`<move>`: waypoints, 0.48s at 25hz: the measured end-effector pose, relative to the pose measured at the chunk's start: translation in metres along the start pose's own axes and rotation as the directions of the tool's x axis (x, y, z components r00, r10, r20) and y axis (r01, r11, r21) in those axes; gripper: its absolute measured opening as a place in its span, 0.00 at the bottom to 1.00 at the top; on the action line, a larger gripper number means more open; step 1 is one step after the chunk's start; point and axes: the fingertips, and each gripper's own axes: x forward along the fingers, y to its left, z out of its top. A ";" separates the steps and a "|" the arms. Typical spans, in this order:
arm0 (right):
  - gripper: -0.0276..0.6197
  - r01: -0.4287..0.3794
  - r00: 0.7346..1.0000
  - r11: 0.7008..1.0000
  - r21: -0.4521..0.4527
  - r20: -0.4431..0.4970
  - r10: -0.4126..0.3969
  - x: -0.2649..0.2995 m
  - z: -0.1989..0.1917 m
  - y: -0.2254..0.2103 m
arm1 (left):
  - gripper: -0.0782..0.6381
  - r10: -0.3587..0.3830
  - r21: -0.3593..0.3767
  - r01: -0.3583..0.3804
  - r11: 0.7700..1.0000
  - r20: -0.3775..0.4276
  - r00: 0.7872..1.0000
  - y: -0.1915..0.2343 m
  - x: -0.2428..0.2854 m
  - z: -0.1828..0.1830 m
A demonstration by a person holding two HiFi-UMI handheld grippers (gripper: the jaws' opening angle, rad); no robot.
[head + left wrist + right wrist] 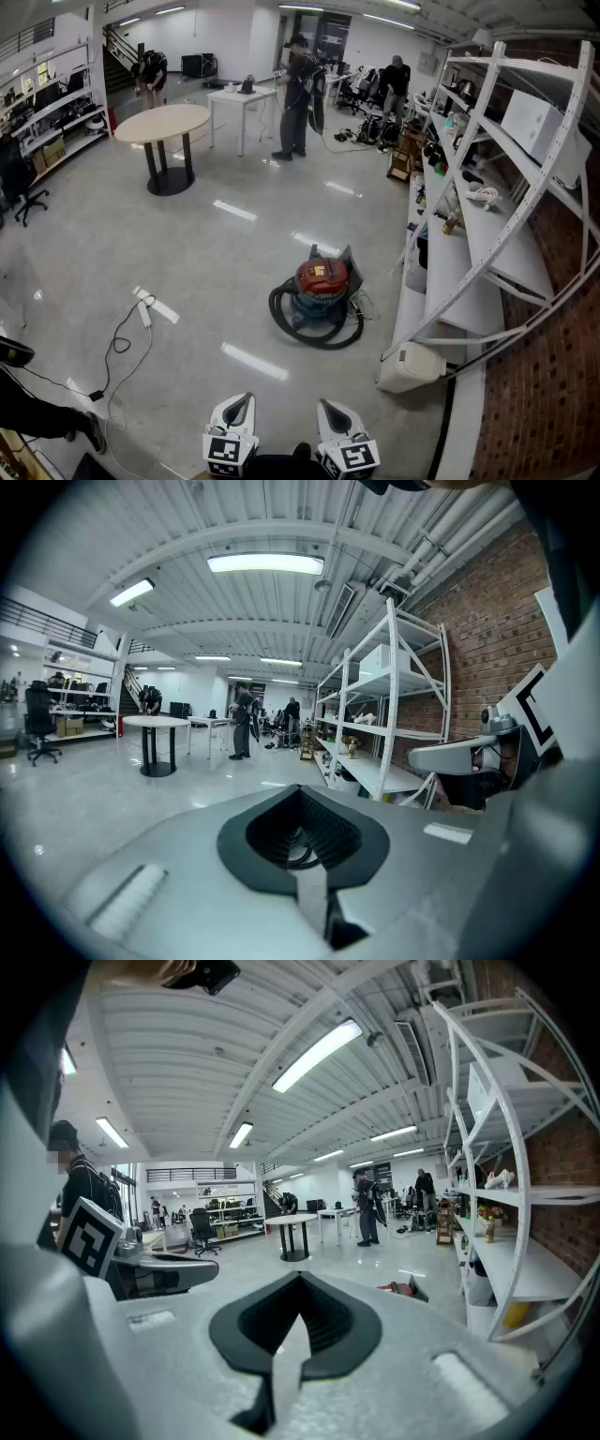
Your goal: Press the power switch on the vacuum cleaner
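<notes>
One vacuum cleaner (322,286) is sitting with one hose (314,338) looping around it. The left gripper (242,401) and right gripper (328,407) are hovering well apart from it, both jaws clenched and empty.

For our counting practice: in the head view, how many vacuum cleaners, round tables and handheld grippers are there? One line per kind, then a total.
Vacuum cleaner: 1
Round table: 1
Grippers: 2, left gripper and right gripper
Total: 4
</notes>
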 end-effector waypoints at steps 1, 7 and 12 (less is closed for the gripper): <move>0.03 0.000 1.000 1.000 0.000 0.000 0.000 -0.001 0.000 -0.002 | 0.13 -0.001 0.007 0.000 1.000 0.003 1.000 -0.001 0.002 -0.001; 0.03 -0.002 1.000 1.000 0.002 -0.002 0.002 -0.003 -0.001 -0.009 | 0.13 0.005 0.030 -0.005 1.000 -0.009 1.000 -0.005 0.007 -0.003; 0.03 -0.011 1.000 1.000 0.008 -0.008 0.011 -0.008 -0.003 -0.020 | 0.13 -0.006 0.023 0.006 1.000 0.009 1.000 -0.021 0.011 0.010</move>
